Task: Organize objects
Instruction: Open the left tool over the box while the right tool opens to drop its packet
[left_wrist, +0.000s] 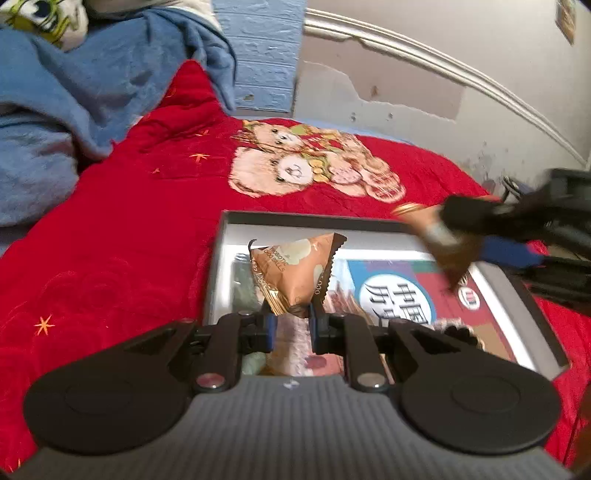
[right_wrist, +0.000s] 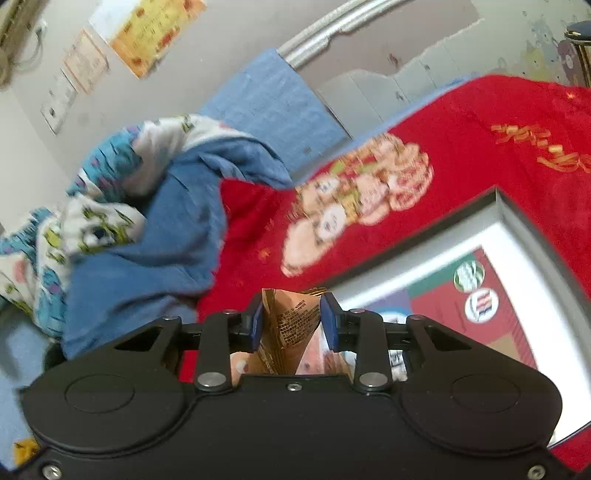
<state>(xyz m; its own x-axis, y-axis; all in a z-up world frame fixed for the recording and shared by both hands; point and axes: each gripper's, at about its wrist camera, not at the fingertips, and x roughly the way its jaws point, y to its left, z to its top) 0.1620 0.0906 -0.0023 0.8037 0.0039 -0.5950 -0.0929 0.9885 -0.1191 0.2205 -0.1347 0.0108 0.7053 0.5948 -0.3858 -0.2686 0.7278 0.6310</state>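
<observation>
Left view: my left gripper (left_wrist: 291, 325) clamps a brown snack packet (left_wrist: 295, 273) over the tray (left_wrist: 218, 266) on the bed. Right view: my right gripper (right_wrist: 293, 323) grips another packet (right_wrist: 291, 321) beside it. Neither seems placed yet.

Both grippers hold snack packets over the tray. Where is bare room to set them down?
Free: tray floor's far white strip behind the left packet, and the printed right half. Red blanket left of the tray, before the blue bedding, is bare. Crowded: near-left corner under the left gripper.
</observation>
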